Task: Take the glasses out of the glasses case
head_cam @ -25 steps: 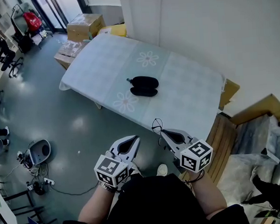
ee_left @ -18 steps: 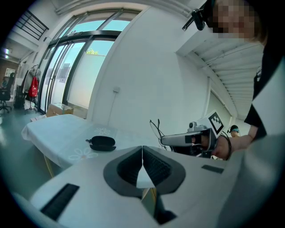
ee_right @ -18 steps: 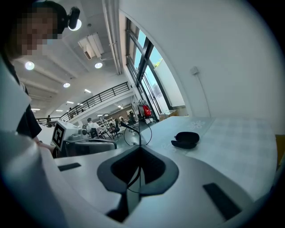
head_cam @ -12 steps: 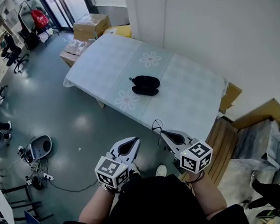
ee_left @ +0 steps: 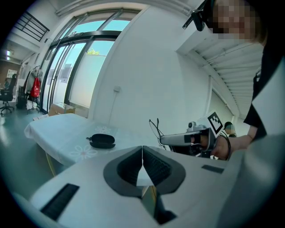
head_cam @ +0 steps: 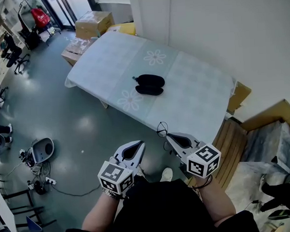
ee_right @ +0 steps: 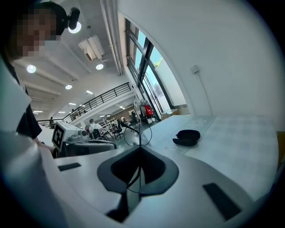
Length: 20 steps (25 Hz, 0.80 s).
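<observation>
The right gripper (head_cam: pixel 167 135) is pinched on the wire-framed glasses (head_cam: pixel 161 130), gripped by the frame, presumably to spare the lenses. The left gripper (head_cam: pixel 140 143) is pressed together, empty. The glasses case (head_cam: pixel 149 85) lies open on the table (head_cam: pixel 198 105), well apart.

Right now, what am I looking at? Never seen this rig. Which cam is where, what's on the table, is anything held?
There is no robot here. A person holds a hand-held gripper in each hand. The top-down picture comes from a camera on the person's head. The other two come from cameras riding on each gripper, looking along its jaws. The marker cubes are part of the grippers.

On the table lies a black glasses case, open. The right hand-held gripper has its jaws shut on thin wire-framed glasses, held in the air short of the table. The left hand-held gripper is shut with nothing between its jaws.
</observation>
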Each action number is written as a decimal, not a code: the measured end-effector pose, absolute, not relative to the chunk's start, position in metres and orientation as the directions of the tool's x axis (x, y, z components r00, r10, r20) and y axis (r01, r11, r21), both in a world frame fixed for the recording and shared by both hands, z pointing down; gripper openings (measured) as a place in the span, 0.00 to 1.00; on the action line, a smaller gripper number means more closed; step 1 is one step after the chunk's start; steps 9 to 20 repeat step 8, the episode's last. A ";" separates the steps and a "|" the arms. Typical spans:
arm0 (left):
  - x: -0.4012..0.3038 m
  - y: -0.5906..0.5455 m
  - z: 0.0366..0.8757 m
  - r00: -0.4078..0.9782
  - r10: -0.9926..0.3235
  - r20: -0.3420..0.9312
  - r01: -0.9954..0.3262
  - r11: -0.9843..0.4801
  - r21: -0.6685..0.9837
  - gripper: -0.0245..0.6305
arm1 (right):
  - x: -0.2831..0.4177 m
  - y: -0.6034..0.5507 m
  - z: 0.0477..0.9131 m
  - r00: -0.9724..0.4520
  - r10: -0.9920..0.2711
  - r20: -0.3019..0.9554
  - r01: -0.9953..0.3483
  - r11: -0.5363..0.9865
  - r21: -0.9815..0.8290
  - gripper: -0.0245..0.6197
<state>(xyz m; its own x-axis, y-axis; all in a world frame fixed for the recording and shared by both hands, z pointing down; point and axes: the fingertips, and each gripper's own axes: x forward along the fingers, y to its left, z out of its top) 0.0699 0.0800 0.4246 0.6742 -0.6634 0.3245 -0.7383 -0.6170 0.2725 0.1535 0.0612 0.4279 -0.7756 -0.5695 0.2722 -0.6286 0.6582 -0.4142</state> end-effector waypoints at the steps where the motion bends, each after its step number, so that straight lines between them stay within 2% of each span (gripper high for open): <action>1: 0.070 0.080 0.425 0.675 -0.661 0.326 -0.737 -0.618 0.274 0.08 | 0.154 0.061 0.429 -0.775 -0.569 0.274 -0.629 0.657 -0.416 0.08; 20: 0.074 0.077 0.427 0.680 -0.656 0.328 -0.733 -0.623 0.273 0.08 | 0.157 0.059 0.430 -0.775 -0.570 0.274 -0.630 0.657 -0.414 0.08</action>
